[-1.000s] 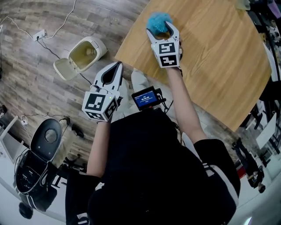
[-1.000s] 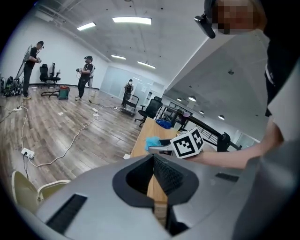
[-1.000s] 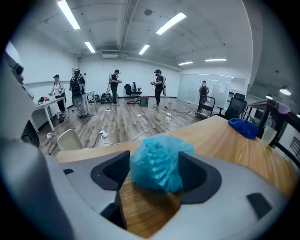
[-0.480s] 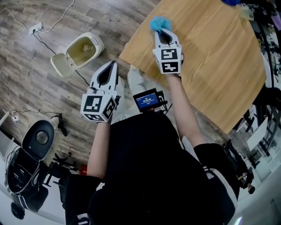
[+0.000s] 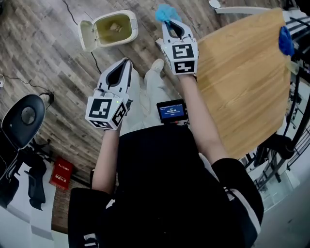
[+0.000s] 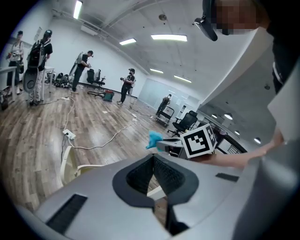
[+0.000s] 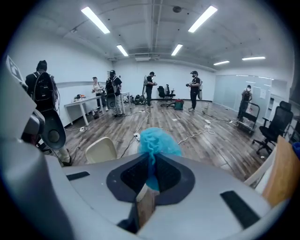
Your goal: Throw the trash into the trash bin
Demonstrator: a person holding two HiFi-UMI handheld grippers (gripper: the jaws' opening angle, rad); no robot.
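The trash is a fluffy blue tuft [image 5: 163,11]; my right gripper [image 5: 170,23] is shut on it and holds it over the wooden floor, just off the table's corner. In the right gripper view the tuft [image 7: 157,139] sticks out past the closed jaws. The cream trash bin [image 5: 114,27] stands on the floor up and to the left of it, its lid [image 5: 85,37] flipped open. My left gripper [image 5: 127,62] hangs lower left of the bin, shut with nothing in it. The left gripper view shows the tuft [image 6: 153,139] and the right gripper's marker cube [image 6: 198,140] ahead.
The wooden table [image 5: 242,82] fills the right side, with another blue object [image 5: 286,40] at its far edge. A black round seat [image 5: 22,120] and a red box [image 5: 60,174] sit at the left. Cables run across the floor. Several people stand far off in the room.
The right gripper closed on the blue tuft, lifted it off the table and carried it left over the floor toward the bin. The left gripper shifted along with it.
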